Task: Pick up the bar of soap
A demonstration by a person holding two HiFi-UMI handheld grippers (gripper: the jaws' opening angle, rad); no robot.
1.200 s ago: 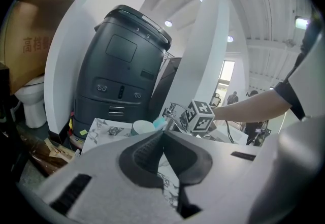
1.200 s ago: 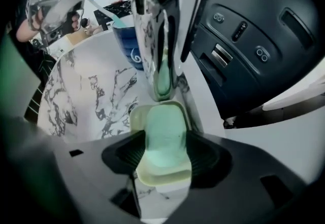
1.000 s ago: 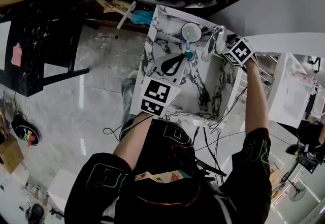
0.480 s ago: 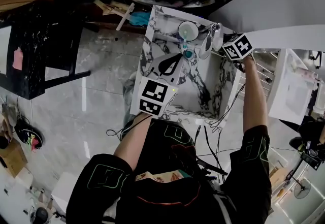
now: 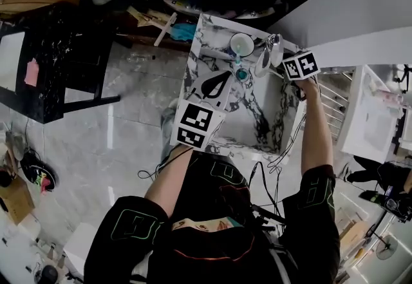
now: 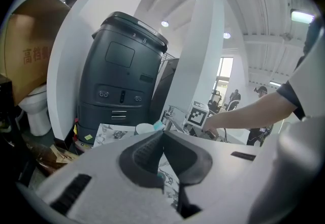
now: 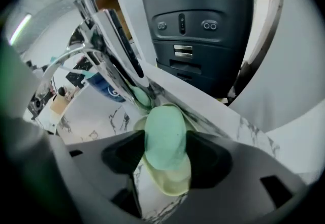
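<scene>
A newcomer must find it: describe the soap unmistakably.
Find the marble sink, then the chrome faucet at its far edge. Just beside it, on a pale yellow dish, lies the soap, between the jaws of the right gripper: a smooth mint-green oval bar.

In the right gripper view the soap (image 7: 165, 136) covers most of the pale dish (image 7: 170, 182) beneath it (only the near rim shows), and a blurred green smear (image 7: 10, 81) fills the left edge. In the head view the marker cube (image 5: 300, 65) hides the soap. The far people (image 6: 236, 97) in the left gripper view are too small to tell apart.
</scene>
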